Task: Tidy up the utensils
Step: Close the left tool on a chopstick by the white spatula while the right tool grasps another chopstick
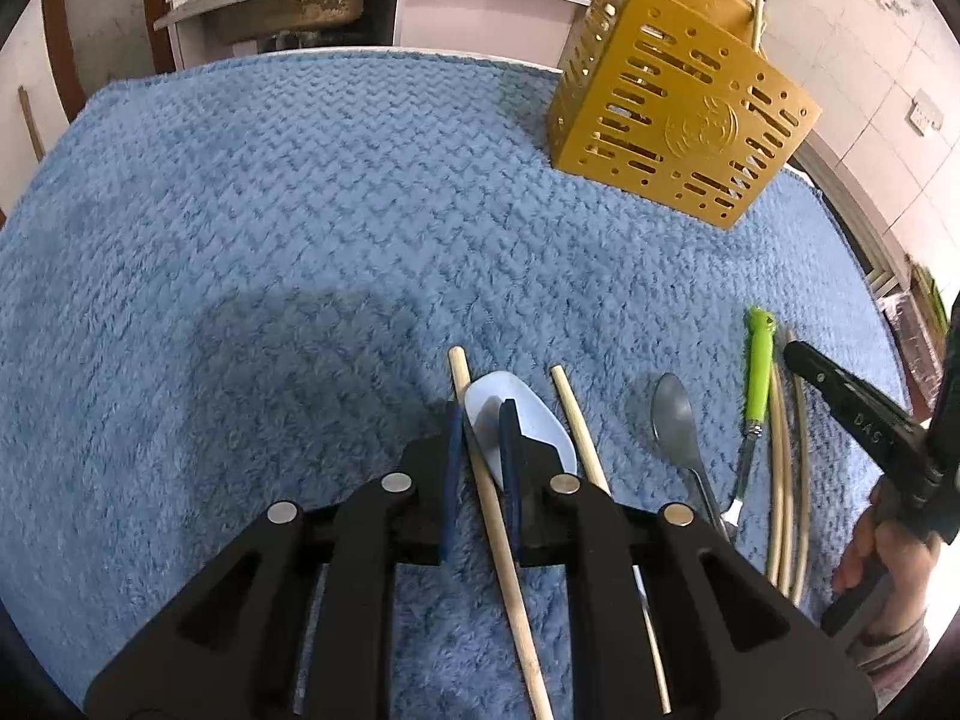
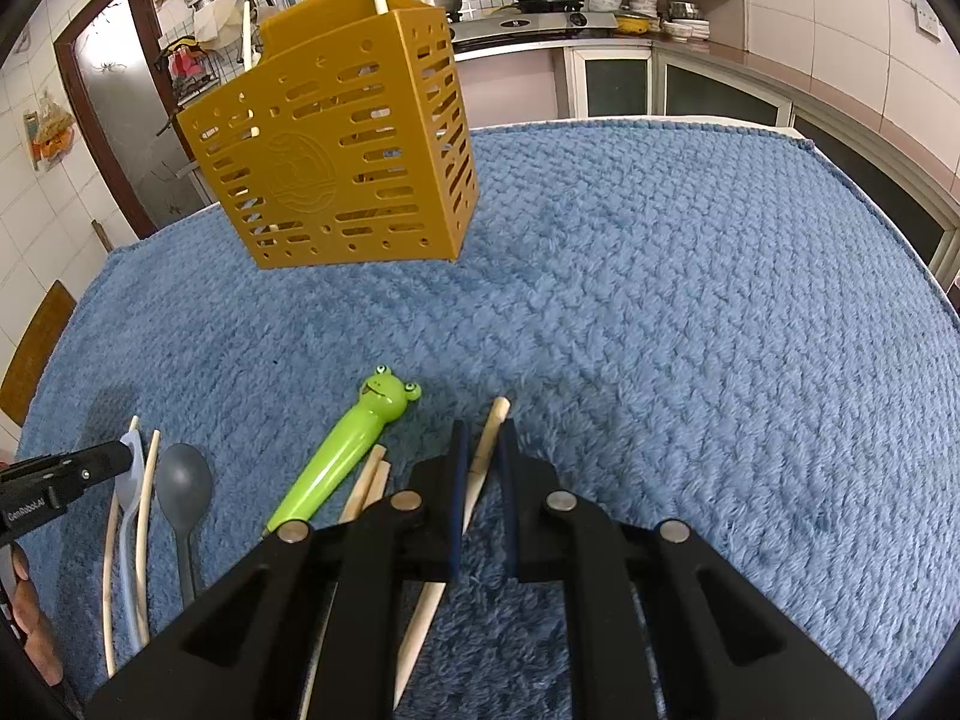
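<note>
In the left wrist view my left gripper point(image 1: 480, 408) is shut on a wooden chopstick point(image 1: 510, 570) that slants between its blue pads, over a pale blue spoon point(image 1: 528, 420). Beside them lie a second chopstick point(image 1: 579, 426), a grey spoon point(image 1: 675, 414) and a green frog-handled utensil point(image 1: 759, 360). In the right wrist view my right gripper point(image 2: 485, 426) is shut on another wooden chopstick point(image 2: 420, 630), next to the frog utensil point(image 2: 354, 450) and two more chopstick ends point(image 2: 375, 468). A gold slotted utensil holder point(image 2: 336, 156) stands upright at the far side with pale sticks in it.
A blue fleece cloth point(image 2: 690, 300) covers the table. The left gripper point(image 2: 123, 456) shows at the left edge of the right view, and the right gripper point(image 1: 792, 351) with a hand point(image 1: 882, 552) at the right edge of the left view. Kitchen counters, a stove and a door stand behind.
</note>
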`<state>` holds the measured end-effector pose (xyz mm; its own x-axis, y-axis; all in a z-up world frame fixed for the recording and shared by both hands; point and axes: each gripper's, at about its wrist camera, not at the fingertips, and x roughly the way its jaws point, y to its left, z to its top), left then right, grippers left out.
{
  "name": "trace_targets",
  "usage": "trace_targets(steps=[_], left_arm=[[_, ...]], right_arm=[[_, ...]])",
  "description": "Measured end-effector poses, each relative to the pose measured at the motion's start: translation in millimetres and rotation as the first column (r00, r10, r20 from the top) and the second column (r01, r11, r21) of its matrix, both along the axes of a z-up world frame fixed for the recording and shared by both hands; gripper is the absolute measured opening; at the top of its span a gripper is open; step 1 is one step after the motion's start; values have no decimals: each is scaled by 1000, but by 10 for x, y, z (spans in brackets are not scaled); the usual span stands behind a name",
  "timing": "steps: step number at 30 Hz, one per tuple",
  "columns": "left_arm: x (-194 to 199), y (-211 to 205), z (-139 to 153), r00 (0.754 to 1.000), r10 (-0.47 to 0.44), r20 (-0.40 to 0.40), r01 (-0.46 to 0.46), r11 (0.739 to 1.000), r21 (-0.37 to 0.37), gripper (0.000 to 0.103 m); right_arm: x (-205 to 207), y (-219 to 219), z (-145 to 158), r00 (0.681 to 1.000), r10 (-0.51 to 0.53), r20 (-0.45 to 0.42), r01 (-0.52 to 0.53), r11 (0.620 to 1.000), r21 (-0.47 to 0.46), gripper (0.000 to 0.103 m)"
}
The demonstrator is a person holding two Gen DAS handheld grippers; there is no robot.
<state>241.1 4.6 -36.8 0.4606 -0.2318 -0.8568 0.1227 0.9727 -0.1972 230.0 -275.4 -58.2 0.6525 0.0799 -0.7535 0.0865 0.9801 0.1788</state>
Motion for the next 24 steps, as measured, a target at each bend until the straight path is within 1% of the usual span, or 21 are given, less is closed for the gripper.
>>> trace_targets(steps=[3, 6, 9, 14, 16, 19, 20, 22, 24], left_arm=[[-30, 59, 57, 1000, 10, 1, -10, 1000, 13, 11], [-36, 77, 43, 1000, 10, -9, -10, 1000, 9, 11], [-33, 14, -3, 1000, -9, -16, 9, 1000, 11, 11], [-50, -113, -33, 1000, -29, 8, 29, 998, 51, 11], [-52, -112, -35, 1000, -31, 6, 30, 998, 50, 11], [-69, -48, -8, 1000, -26, -13, 26, 999, 20, 10], [-78, -42, 5, 1000, -27, -10, 27, 999, 21, 10], [-108, -35, 31, 999, -33, -5, 34, 998, 47, 10], [-135, -38, 28, 998, -49, -26, 51, 997, 61, 10]], right_arm=[[7, 2, 1, 1000, 2, 0, -2, 1000, 2, 11], [7, 3, 0, 1000, 2, 1, -2, 1000, 2, 11], [11, 7, 2, 1000, 2, 1, -2, 1000, 2, 11], [8, 3, 6, 1000, 2, 1, -2, 1000, -8, 11], [9, -1, 7, 1000, 2, 3, -2, 1000, -10, 11], [8, -8, 4, 1000, 3, 3, -3, 1000, -4, 11], [10, -11, 3, 1000, 4, 3, -4, 1000, -2, 11], [15, -6, 5, 1000, 5, 3, -5, 1000, -1, 11], [19, -3, 3, 1000, 5, 3, -5, 1000, -4, 11]])
